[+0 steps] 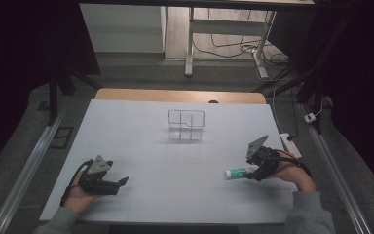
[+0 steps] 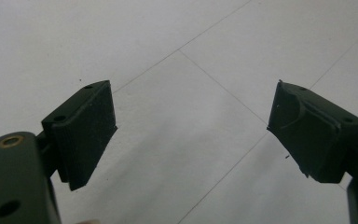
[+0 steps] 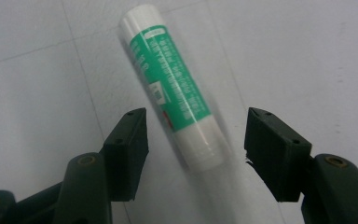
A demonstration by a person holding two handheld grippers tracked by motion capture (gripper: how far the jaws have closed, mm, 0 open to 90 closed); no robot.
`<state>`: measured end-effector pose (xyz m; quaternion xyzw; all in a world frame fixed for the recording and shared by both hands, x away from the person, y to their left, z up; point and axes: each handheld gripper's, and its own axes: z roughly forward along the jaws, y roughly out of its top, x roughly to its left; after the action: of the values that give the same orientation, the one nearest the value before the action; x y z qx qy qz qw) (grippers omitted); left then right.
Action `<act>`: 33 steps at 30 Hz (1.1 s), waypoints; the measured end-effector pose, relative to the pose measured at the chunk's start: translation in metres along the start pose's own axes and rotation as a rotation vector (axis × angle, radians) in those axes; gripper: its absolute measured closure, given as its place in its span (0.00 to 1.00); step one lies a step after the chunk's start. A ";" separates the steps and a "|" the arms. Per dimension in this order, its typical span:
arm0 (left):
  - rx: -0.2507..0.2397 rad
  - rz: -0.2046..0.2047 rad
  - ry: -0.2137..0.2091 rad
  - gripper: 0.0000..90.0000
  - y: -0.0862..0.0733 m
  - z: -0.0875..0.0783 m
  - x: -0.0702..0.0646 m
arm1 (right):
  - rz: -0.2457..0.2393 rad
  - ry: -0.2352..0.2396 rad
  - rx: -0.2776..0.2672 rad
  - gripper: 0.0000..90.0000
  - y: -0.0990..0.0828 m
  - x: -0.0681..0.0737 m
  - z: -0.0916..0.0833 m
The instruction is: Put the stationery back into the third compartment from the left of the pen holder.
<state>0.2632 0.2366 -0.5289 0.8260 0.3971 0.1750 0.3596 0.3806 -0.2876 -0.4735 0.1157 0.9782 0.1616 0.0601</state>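
Counter (image 1: 175, 195) work, left to right: my left tongs (image 1: 122, 182) rest spread and empty, well apart from everything. One clear divided bin (image 1: 186, 125) stands mid-counter. One green-and-white tube (image 1: 238, 172) lies flat, its near end between my right tongs (image 1: 251, 176), spread either side; its long axis points away from them.

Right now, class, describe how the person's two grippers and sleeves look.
Both the left gripper and right gripper are black, each with two blocky jaws and a grey three-cornered plate on top. A black cable trails from each. The sleeves are grey.
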 end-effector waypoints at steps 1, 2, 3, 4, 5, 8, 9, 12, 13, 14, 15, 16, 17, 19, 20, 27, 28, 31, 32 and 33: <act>-0.002 -0.001 0.000 0.16 0.000 0.000 0.000 | -0.007 -0.005 0.008 0.44 0.000 0.000 0.002; -0.002 0.000 -0.001 0.16 0.000 0.000 0.000 | -0.008 -0.002 0.020 0.45 0.001 0.000 0.003; -0.001 0.000 0.000 0.16 0.000 0.000 0.000 | -0.008 0.005 0.021 0.46 0.001 0.000 0.004; 0.001 0.001 0.001 0.16 0.000 0.000 0.000 | -0.002 0.001 0.030 0.47 0.001 0.001 0.004; 0.003 0.002 0.000 0.16 0.000 0.000 0.000 | -0.007 0.000 0.033 0.48 0.001 0.001 0.005; 0.008 0.004 -0.004 0.16 0.000 0.001 0.000 | -0.024 -0.009 0.038 0.51 0.001 0.001 0.007; 0.010 0.005 -0.005 0.16 0.000 0.001 0.000 | -0.031 -0.008 0.041 0.53 0.001 0.001 0.007; 0.011 0.004 -0.005 0.16 0.000 0.001 0.000 | -0.040 -0.005 0.047 0.57 0.002 0.001 0.010; 0.012 0.005 -0.005 0.16 0.000 0.001 0.000 | -0.038 -0.006 0.056 0.58 0.002 0.002 0.011; 0.013 0.006 -0.006 0.16 0.000 0.001 0.000 | -0.051 -0.011 0.056 0.60 0.002 0.002 0.012; 0.015 0.008 -0.006 0.16 0.000 0.001 -0.001 | -0.060 -0.015 0.059 0.62 0.002 0.002 0.013; 0.017 0.008 -0.006 0.16 0.000 0.001 -0.001 | -0.070 -0.022 0.064 0.64 0.002 0.003 0.014; 0.017 0.008 -0.007 0.16 0.000 0.001 -0.001 | -0.068 -0.027 0.073 0.66 0.001 0.004 0.014; 0.018 0.008 -0.008 0.16 0.000 0.002 -0.001 | -0.094 -0.029 0.059 0.70 0.001 0.004 0.014; 0.019 0.008 -0.008 0.16 0.000 0.002 -0.001 | -0.098 -0.028 0.055 0.70 0.000 0.004 0.014; 0.020 0.010 -0.008 0.16 0.000 0.002 -0.001 | -0.119 -0.033 0.020 0.71 0.001 0.006 0.009; 0.020 0.011 -0.008 0.16 0.000 0.002 -0.001 | -0.120 -0.038 0.000 0.71 0.002 0.006 0.007; 0.020 0.012 -0.008 0.16 0.000 0.002 -0.001 | -0.089 -0.057 -0.062 0.71 0.005 0.004 0.000; 0.019 0.012 -0.007 0.16 0.000 0.002 -0.001 | -0.078 -0.061 -0.079 0.71 0.007 0.004 -0.002; 0.018 0.013 -0.007 0.16 0.000 0.002 -0.001 | -0.066 -0.062 -0.090 0.71 0.008 0.003 -0.004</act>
<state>0.2635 0.2346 -0.5306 0.8325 0.3920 0.1709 0.3522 0.3785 -0.2806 -0.4675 0.0854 0.9709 0.1997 0.1011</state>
